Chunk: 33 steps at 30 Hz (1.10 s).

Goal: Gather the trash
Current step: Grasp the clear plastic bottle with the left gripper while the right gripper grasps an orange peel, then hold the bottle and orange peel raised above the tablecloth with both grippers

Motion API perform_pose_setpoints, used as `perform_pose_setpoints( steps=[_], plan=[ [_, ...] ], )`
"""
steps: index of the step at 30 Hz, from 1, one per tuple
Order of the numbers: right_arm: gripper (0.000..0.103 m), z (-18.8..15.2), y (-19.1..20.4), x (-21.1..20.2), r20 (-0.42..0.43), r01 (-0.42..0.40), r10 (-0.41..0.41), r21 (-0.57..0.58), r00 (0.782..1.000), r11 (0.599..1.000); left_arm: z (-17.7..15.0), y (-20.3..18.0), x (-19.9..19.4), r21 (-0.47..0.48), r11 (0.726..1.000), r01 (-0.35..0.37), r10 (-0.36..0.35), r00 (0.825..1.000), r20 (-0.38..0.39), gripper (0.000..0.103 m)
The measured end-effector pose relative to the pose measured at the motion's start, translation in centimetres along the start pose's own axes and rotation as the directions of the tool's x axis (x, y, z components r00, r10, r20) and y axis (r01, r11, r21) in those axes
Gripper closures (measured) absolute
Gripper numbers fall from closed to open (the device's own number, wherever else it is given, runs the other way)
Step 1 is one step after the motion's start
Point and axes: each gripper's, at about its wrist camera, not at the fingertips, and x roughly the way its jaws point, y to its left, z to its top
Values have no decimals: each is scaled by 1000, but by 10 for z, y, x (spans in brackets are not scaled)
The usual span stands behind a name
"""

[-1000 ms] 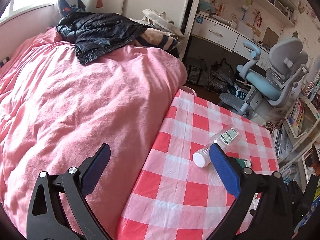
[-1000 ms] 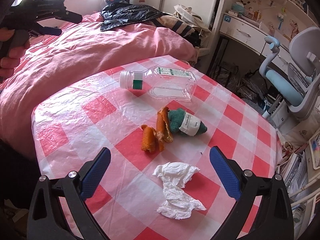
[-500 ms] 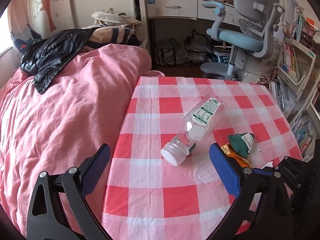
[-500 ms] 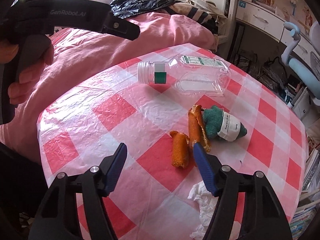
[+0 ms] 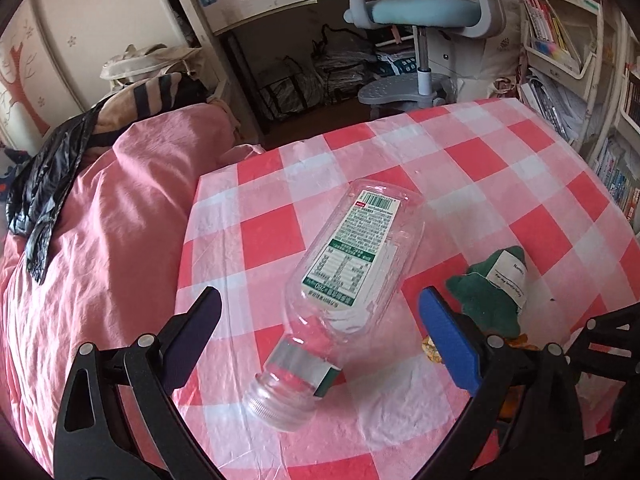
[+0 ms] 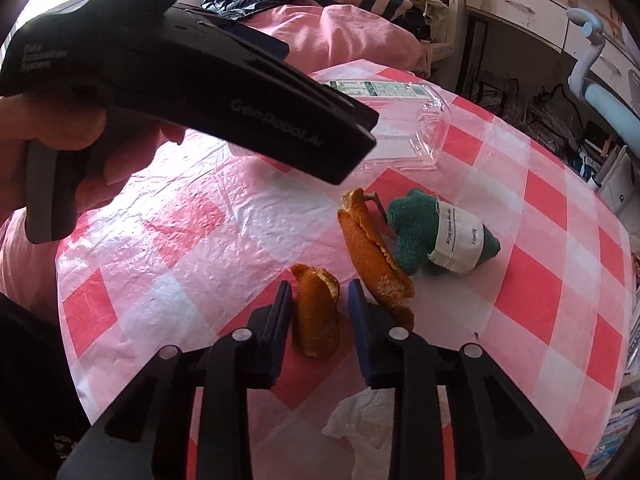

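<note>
Peel first: small curled orange peel piece lies on the red-and-white checked plastic tablecloth, now bracketed by the right gripper, whose jaws have been narrowed from wide to a slim gap either side of it; contact not confirmed, closure looks imminent. Longer orange peel strip sits just beside, touching the green cloth bundle with white label. Crumpled white tissue is seen under the right gripper. Left gripper has been swung from the bed over the clear empty plastic bottle, jaws wide apart straddling its neck, nothing held.
</note>
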Motion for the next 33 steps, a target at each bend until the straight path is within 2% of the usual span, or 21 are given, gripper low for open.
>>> perform_pose_setpoints(
  steps=[1,4,5,6,9,14,19,22,28,33],
  plan=[
    [82,1,-2,0,-1,-2,2,1,1000,1000,1,-2,4,5,1000,5,-5,1000,-5,8],
    [82,2,-5,0,-2,-16,16,0,1000,1000,3,-10,12,31,1000,1,-1,1000,-13,11],
    [82,3,-6,1,-3,-18,18,-5,1000,1000,3,-11,15,32,999,0,1,1000,-21,21],
    [82,3,-5,0,-3,-24,24,-13,1000,1000,4,-10,20,23,1000,8,-7,999,-42,36],
    [83,3,-5,-3,5,-32,32,-26,999,999,5,-1,23,-42,999,31,-33,998,-61,41],
    [83,-1,-5,-18,38,-38,39,-26,999,999,1,15,7,-104,994,15,-19,999,-44,43],
    [83,-5,-3,-37,77,-23,25,-19,997,1000,-9,52,-28,-266,964,24,-22,1000,11,43],
    [83,-9,1,-49,101,-9,12,-24,995,1000,-20,63,-49,-324,945,50,-38,998,43,43],
    [83,-12,0,-66,135,25,-24,-9,991,1000,-43,67,-96,-380,917,117,-77,990,121,43],
    [83,-12,3,-71,147,40,-40,3,988,999,-55,64,-118,-392,908,144,-90,984,153,43]
  ],
)
